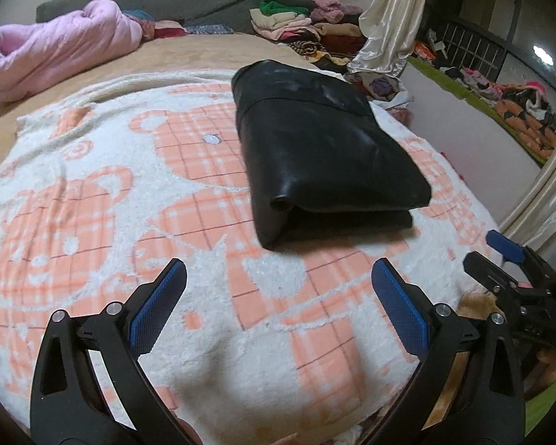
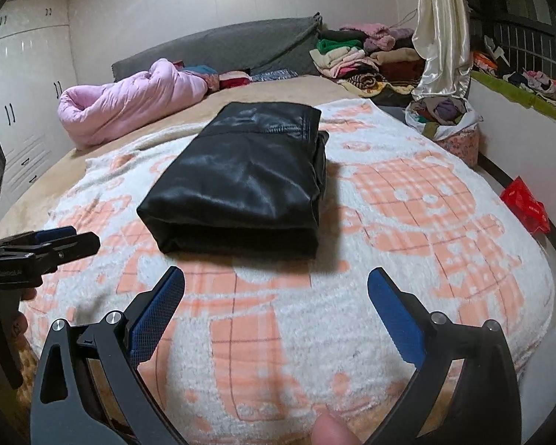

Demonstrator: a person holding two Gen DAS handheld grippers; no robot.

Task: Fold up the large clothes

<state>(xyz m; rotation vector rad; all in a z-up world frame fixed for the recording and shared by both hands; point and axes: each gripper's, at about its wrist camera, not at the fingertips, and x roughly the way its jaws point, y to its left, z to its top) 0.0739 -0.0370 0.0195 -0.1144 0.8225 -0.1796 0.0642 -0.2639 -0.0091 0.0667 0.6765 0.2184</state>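
A black leather garment [image 1: 326, 155] lies folded into a thick rectangle on the white and orange plaid blanket [image 1: 103, 200]. It also shows in the right wrist view [image 2: 241, 181]. My left gripper [image 1: 278, 270] is open and empty, held above the blanket just short of the garment's near edge. My right gripper [image 2: 276, 278] is open and empty, also short of the near edge. The right gripper shows at the right edge of the left wrist view [image 1: 507, 256]. The left gripper shows at the left edge of the right wrist view [image 2: 55, 241].
A rolled pink quilt [image 1: 55, 52] lies at the bed's far left. Piles of folded clothes [image 1: 304, 22] sit at the far right by a cream curtain [image 1: 393, 18]. A bag of clothes [image 2: 448, 118] and a red bag [image 2: 524, 204] lie off the bed's right side.
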